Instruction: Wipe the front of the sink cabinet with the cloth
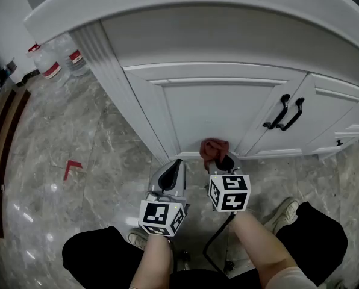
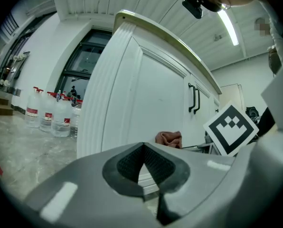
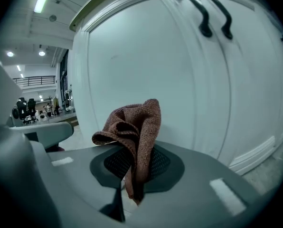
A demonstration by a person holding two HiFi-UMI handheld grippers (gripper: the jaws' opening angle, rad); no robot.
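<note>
Right tongs (image 1: 220,161) clamp the cloth (image 1: 213,149) low by the cabinet door (image 1: 227,107) (left tongs (image 1: 172,174) closed, empty); most of the front probably remains to wipe.

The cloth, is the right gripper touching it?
Touching. The right gripper view shows the right gripper shut on the cloth, its folds pinched between the jaws.

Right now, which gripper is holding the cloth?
The right gripper: its jaws are shut on the reddish-brown cloth. The left gripper is shut on nothing.
</note>
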